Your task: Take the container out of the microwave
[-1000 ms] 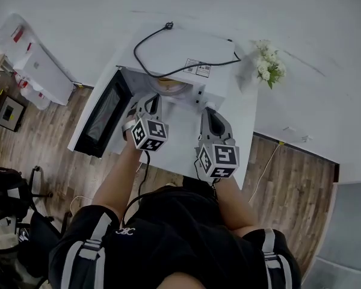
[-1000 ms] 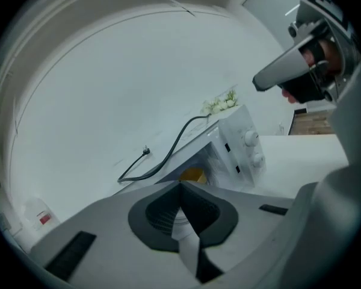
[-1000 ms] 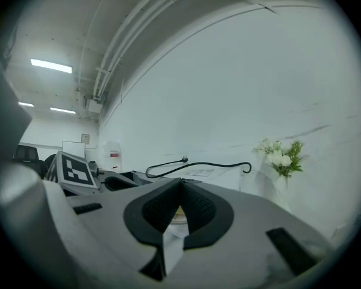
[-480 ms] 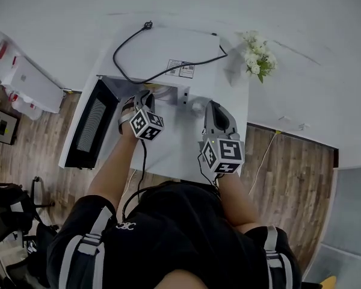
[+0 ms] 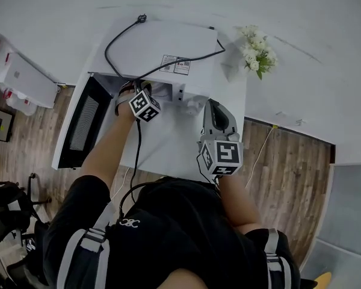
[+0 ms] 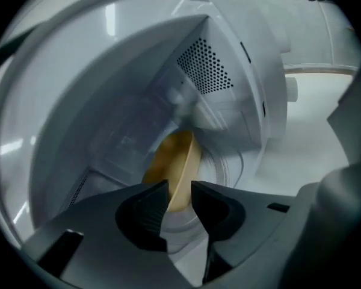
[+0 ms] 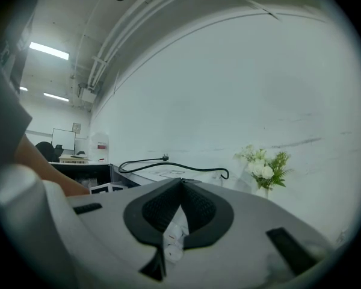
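**Left gripper inside microwave, container not yet gripped**

The microwave [image 5: 168,53] stands on the white counter [image 5: 168,152] with its door [image 5: 78,122] swung wide open on the microwave's left side. A black power cord [image 5: 115,40] lies loose across the microwave's top. A bunch of white flowers [image 5: 256,52] stands just beside the microwave's right rear corner.

The yellow container [image 6: 175,158] sits inside the microwave cavity, on the floor of the chamber.

The left gripper [image 6: 179,187] reaches into the microwave's opening. Its jaws have just been opening and stand apart. The container's near edge shows in the gap between them, and neither pad is seen pressing on it.

The right gripper [image 7: 182,184] hangs in front of the microwave's right end, over the counter, pointing about level. Its jaws are closed tip to tip and hold nothing.
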`<state>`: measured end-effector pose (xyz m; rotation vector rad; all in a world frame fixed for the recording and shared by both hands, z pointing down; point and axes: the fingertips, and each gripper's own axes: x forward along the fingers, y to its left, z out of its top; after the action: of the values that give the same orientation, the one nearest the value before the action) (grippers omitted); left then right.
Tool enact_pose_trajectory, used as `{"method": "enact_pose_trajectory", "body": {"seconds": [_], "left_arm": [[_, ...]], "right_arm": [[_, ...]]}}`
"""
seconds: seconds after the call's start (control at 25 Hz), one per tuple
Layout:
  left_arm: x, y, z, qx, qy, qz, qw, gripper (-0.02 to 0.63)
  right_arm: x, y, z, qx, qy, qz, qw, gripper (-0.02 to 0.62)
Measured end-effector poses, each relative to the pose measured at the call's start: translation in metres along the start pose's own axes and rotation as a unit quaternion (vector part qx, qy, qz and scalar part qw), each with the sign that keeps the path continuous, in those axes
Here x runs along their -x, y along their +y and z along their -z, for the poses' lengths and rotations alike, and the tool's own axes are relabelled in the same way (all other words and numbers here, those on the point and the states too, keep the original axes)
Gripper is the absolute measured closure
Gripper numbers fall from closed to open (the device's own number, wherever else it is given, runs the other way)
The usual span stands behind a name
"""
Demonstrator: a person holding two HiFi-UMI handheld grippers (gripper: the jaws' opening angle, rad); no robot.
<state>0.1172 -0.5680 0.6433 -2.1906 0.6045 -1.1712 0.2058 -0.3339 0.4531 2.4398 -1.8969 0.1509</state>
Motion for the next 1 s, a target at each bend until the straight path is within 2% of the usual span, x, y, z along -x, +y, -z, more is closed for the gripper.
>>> {"method": "enact_pose_trajectory", "body": {"seconds": [0.12,0.2,0.44,0.48,0.56,0.68,1.0], "left_arm": [[-0.015,-0.006,0.007,0.003,0.023,0.018,0.9996,0.464],[-0.021,-0.003,0.012,-0.002,0.039,0.017,0.9991,0.457],[-0.033,-0.003,0.022,-0.047,0.077,0.035,0.9953,0.457],[-0.034,-0.002,0.022,-0.058,0.082,0.035,0.9943,0.462],[-0.034,0.000,0.022,-0.080,0.092,0.030,0.9921,0.515],[-0.032,0.000,0.021,-0.109,0.103,0.027,0.9884,0.538],[-0.015,-0.003,0.015,-0.122,0.107,0.024,0.9865,0.555]], "right_arm": [[0.002,0.000,0.004,0.008,0.004,0.000,1.000,0.591],[0.003,-0.001,0.008,0.003,0.009,0.001,1.000,0.591],[0.006,-0.005,0.013,-0.007,0.014,0.006,1.000,0.591],[0.006,-0.005,0.013,-0.007,0.014,0.006,1.000,0.591],[0.006,-0.005,0.012,-0.008,0.014,0.006,1.000,0.591],[0.003,-0.004,0.012,-0.010,0.013,0.004,1.000,0.591],[0.002,0.003,0.018,-0.017,0.020,-0.003,1.000,0.591]]}}
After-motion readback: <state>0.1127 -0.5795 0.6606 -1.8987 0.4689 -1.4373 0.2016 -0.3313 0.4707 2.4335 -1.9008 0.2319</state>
